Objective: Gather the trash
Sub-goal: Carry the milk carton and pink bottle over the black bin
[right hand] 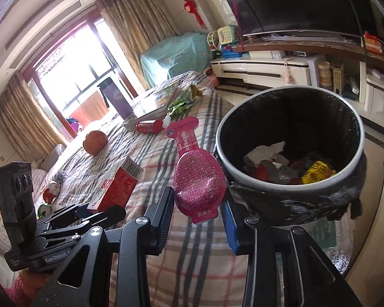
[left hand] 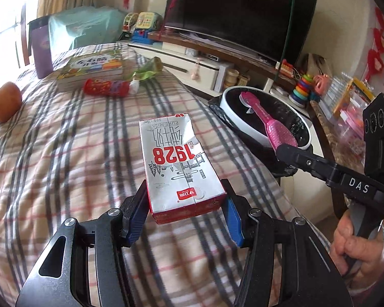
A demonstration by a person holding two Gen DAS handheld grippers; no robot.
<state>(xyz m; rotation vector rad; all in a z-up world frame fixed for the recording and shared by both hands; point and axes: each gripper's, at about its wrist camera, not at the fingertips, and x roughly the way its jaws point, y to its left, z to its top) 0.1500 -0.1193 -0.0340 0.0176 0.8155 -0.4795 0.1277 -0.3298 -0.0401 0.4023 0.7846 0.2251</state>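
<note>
Left gripper (left hand: 185, 212) clamping milk carton (left hand: 178, 163), right gripper (right hand: 199, 204) clamping pink pouch (right hand: 195, 176), bin (right hand: 289, 181) contents visible only rightward.

milk carton (left hand: 178, 165): "1928", "PURE MILK", both upside down | right gripper (left hand: 281, 151): "DAS" in white letters on its black body | left gripper (right hand: 110, 211): "GenRobot" on its base | pink pouch (right hand: 195, 176): Chinese characters, too small to make out
</note>
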